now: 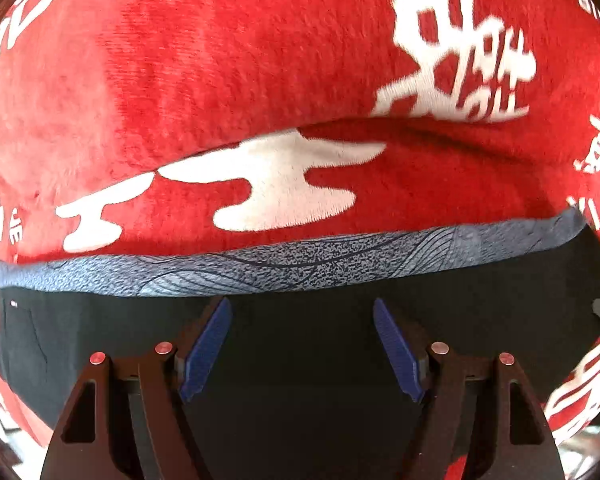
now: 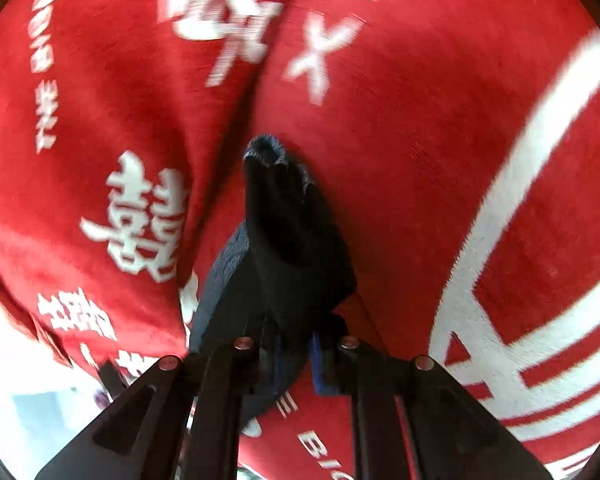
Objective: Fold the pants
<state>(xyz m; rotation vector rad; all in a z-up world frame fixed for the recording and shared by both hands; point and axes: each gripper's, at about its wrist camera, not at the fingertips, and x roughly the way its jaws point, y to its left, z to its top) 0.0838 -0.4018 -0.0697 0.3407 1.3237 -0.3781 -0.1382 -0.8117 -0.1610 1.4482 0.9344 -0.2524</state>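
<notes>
Gripping step: right claw [image 2: 296, 360] pinches dark pants [image 2: 288, 232] at lower centre over red blanket [image 2: 400, 160]; left claw [image 1: 302, 344] spread, should clamp next.

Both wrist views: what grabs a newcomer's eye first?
The red blanket with big white characters fills both views as the surface under everything. In the left wrist view, the dark pants with their blue-grey patterned waistband lie across the lower half, the left tongs open above them. In the right wrist view, the right tongs are shut on a bunched-up fold of the pants.
</notes>
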